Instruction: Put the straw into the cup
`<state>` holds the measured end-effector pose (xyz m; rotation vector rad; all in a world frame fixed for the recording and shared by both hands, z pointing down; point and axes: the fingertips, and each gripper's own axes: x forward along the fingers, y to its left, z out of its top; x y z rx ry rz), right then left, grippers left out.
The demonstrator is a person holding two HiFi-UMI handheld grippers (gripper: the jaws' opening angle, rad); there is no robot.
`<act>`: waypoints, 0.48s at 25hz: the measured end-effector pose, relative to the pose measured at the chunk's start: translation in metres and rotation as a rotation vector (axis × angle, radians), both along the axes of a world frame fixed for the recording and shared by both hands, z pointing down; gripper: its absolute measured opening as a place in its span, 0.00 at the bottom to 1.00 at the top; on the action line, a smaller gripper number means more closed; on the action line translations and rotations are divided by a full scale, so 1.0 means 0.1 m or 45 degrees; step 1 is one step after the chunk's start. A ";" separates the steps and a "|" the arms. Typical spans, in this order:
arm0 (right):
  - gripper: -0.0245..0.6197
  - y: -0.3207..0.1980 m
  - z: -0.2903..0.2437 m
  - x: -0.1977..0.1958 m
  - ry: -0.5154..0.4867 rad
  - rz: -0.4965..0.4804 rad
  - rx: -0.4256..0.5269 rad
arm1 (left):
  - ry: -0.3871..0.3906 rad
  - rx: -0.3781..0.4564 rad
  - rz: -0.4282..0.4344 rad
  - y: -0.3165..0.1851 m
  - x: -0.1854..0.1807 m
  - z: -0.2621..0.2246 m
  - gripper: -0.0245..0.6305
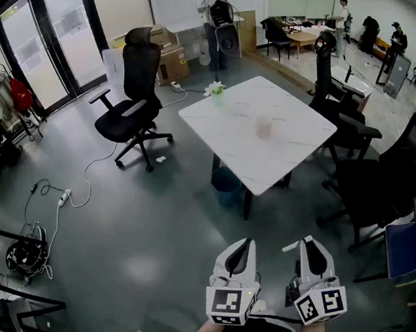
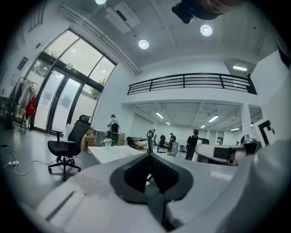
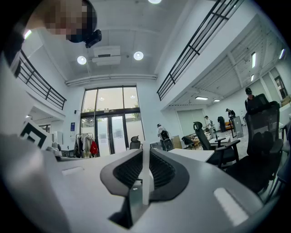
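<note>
Well ahead of the left gripper (image 1: 238,249), a white tabletop (image 1: 299,143) bears a small plant (image 1: 217,90); a black office chair (image 1: 132,88) stands ahead-left.

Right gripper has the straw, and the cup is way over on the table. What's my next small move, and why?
Probably step toward the table, with the right gripper shut on the straw. The cup stands mid-table, far ahead of both grippers, which hang low by your body, so it looks out of reach from here.
</note>
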<state>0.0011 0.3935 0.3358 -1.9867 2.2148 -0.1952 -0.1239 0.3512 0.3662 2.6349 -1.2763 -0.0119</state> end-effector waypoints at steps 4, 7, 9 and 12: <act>0.11 -0.05 0.02 -0.04 -0.024 0.008 0.001 | 0.006 0.001 0.003 -0.04 -0.04 0.00 0.04; 0.11 -0.08 0.03 -0.08 -0.028 0.009 -0.006 | 0.005 -0.002 0.006 -0.06 -0.07 0.01 0.04; 0.11 -0.11 0.04 -0.13 -0.017 0.003 -0.011 | -0.002 0.001 0.015 -0.09 -0.11 0.02 0.04; 0.11 -0.15 0.07 -0.23 -0.003 -0.001 -0.022 | 0.012 -0.003 0.010 -0.14 -0.19 0.03 0.04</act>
